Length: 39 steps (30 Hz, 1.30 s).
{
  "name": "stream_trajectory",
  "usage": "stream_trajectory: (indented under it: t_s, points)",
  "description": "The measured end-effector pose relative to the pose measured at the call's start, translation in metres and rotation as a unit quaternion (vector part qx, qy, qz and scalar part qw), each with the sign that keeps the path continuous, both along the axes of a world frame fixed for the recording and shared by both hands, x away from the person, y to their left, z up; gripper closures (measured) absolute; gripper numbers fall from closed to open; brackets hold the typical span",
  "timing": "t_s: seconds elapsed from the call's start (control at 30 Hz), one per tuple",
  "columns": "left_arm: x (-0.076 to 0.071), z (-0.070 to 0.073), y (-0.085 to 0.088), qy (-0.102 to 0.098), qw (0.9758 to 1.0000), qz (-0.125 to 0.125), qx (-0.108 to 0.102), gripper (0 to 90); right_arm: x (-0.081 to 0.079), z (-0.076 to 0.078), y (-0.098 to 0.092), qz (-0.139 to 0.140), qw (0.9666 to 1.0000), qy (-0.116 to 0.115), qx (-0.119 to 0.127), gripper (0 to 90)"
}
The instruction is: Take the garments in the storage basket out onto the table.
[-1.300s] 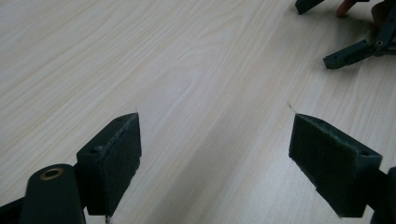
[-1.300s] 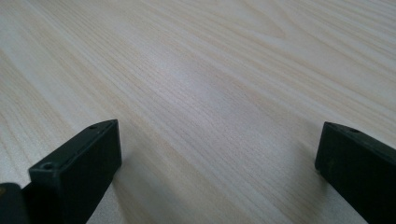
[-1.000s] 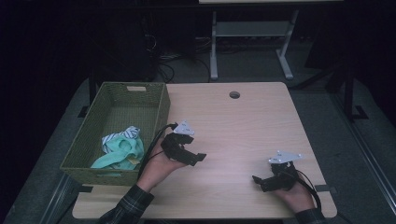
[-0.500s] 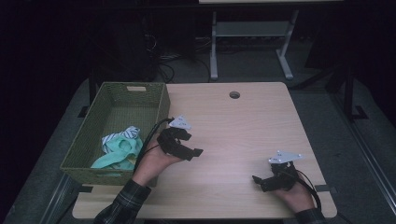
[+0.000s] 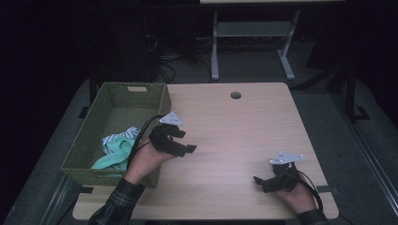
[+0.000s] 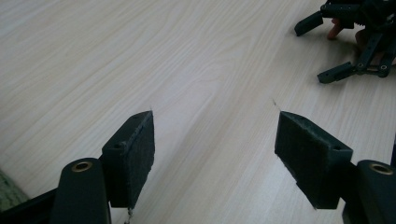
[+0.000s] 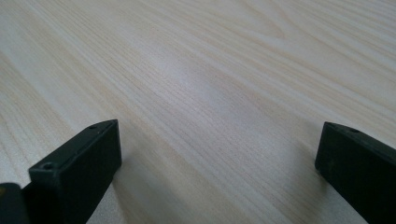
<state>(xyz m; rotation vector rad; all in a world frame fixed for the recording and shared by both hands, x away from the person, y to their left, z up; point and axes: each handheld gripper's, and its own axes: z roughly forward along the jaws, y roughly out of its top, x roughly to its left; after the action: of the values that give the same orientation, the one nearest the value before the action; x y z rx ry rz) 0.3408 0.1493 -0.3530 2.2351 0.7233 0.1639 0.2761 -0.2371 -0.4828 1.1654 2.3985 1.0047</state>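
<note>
Clothes (image 5: 117,147) lie in basket (image 5: 117,105). My left gripper (image 5: 180,143) (jaws spread, just been narrowing, nothing between); right gripper (image 5: 263,180) spread, empty. Next: likely rest.

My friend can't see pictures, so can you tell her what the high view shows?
A person holds a black gripper in each hand over a pale wooden table. The left gripper, open with nothing between its jaws, is beside a green woven basket holding mint and striped cloths. The right gripper, also open, rests near the table's front right corner.
</note>
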Motion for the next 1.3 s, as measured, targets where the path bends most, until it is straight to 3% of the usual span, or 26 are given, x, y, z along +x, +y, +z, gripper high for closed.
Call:
stream_trajectory:
  t_s: [0.47, 1.0, 1.3]
  points:
    - [0.001, 0.009, 0.017, 0.0, 1.0, 0.003, 0.005, 34.0, 0.0, 0.0, 0.0, 0.0, 1.0, 0.0, 0.0, 0.0]
    - [0.002, 0.017, 0.039, 0.0, 0.9996, 0.027, -0.004, 38.9, 0.0, 0.0, 0.0, 0.001, 1.0, -0.002, -0.001, 0.0]
    - [0.005, 0.018, 0.052, 0.001, 0.9992, 0.041, 0.0, 40.9, 0.0, 0.0, 0.0, 0.001, 1.0, -0.002, -0.001, 0.0]
